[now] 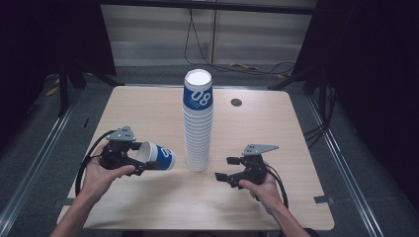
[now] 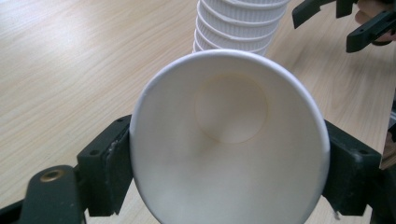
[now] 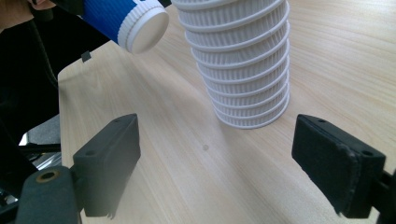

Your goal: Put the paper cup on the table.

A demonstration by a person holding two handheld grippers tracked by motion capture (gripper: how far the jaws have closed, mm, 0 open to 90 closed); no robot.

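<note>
A tall stack of white ribbed paper cups (image 1: 198, 128) stands upright at the middle of the table, and its top cup is blue with "08" on it. My left gripper (image 1: 143, 159) is shut on a single blue-and-white cup (image 1: 159, 155) that lies on its side just left of the stack's foot, bottom toward the stack. In the left gripper view the cup's open mouth (image 2: 229, 140) faces the camera between the two jaws, with the stack (image 2: 238, 23) behind it. My right gripper (image 1: 226, 169) stands open right of the stack, holding nothing. In the right gripper view the stack (image 3: 240, 60) rises ahead and the held cup (image 3: 126, 21) hangs at the upper left.
The light wooden table (image 1: 276, 197) has a round cable hole (image 1: 236, 102) at the back right. Bare wood lies in front of the stack and along both sides. Cables (image 1: 247, 66) run across the dark floor behind the table.
</note>
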